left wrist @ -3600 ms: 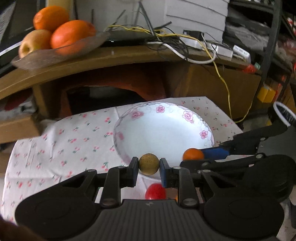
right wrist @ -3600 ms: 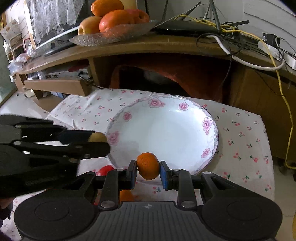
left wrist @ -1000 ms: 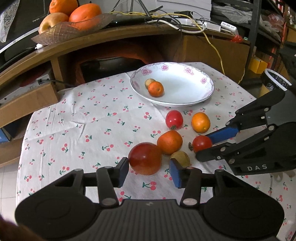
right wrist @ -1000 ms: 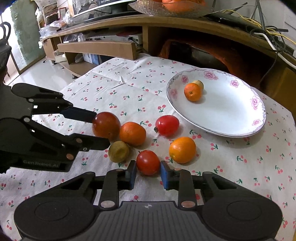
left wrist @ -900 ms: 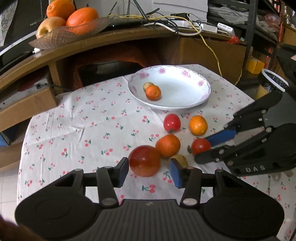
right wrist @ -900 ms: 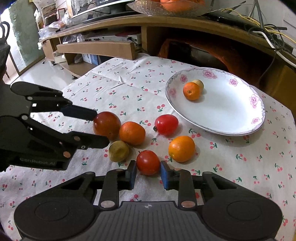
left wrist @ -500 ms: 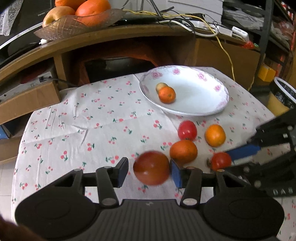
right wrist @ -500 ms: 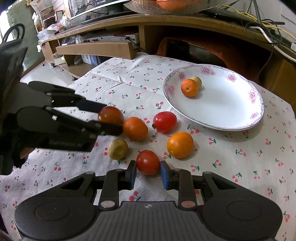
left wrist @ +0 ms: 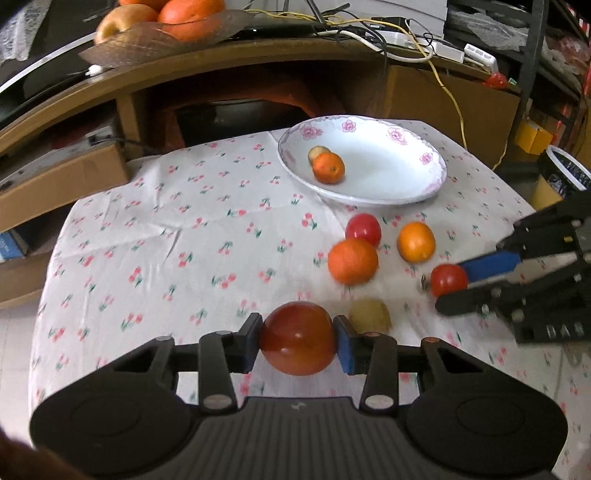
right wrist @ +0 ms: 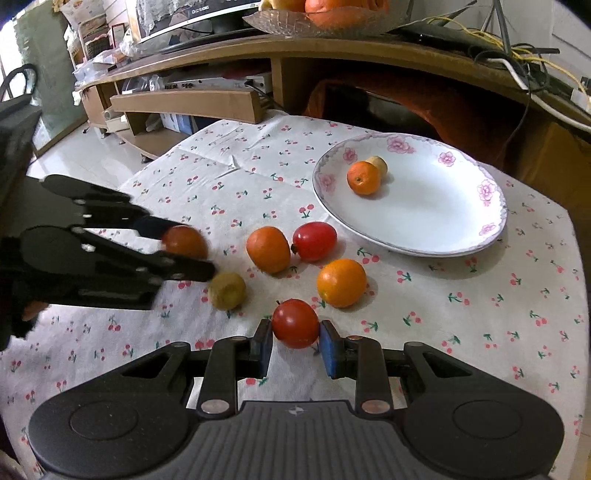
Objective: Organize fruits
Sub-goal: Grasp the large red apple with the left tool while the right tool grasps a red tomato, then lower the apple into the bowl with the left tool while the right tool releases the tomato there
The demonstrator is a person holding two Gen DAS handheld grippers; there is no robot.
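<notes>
My left gripper [left wrist: 298, 341] is shut on a large dark red fruit [left wrist: 297, 337] and holds it above the cloth; it also shows in the right wrist view [right wrist: 184, 242]. My right gripper [right wrist: 295, 345] is shut on a small red tomato [right wrist: 294, 323], low over the cloth. A white flowered plate [right wrist: 458, 236] holds a small orange [right wrist: 363, 177] and a tan fruit [right wrist: 378, 163]. On the cloth lie an orange [right wrist: 268, 249], a red tomato [right wrist: 314, 241], a second orange [right wrist: 341, 282] and a yellow-green fruit [right wrist: 226, 290].
The low table has a white cherry-print cloth [left wrist: 155, 236]. Behind it stands a wooden desk [left wrist: 258, 55] with a glass bowl of fruit [left wrist: 159, 22] and cables. A cardboard box [left wrist: 62, 181] sits at the left, a bin [left wrist: 561, 173] at the right.
My left gripper closed on the dark red fruit and lifted it off the cloth, moving left. My right gripper stays on the small tomato and has barely moved.
</notes>
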